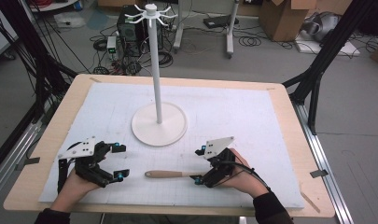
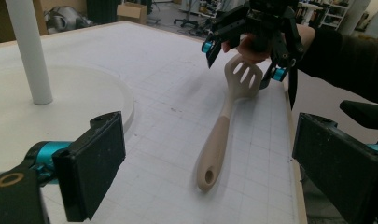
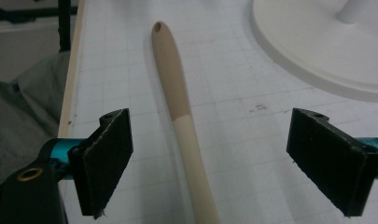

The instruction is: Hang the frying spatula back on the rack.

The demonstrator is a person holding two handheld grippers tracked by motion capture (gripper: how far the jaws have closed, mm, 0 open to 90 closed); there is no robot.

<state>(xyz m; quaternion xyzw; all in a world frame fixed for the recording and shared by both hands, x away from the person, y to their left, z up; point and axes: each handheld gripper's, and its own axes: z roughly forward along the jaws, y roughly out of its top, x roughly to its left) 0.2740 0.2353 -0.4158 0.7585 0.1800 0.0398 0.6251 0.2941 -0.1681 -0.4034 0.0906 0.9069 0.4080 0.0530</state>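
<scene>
A beige spatula with a slotted head lies on the white mat, handle end with its hole toward the left. My right gripper stands open at the head end, a jaw on each side of it, nothing clamped. In the right gripper view the spatula's pale neck runs between the spread jaws of the right gripper. My left gripper stands open a short way left of the handle tip, holding nothing. In the left gripper view the spatula lies ahead of the left gripper, with the right gripper over its head.
A white stand with a tall pole, hooks at its top and a round base sits mid-table behind both grippers. The gridded mat covers a wooden table. Black frame legs, cables and boxes stand on the floor beyond.
</scene>
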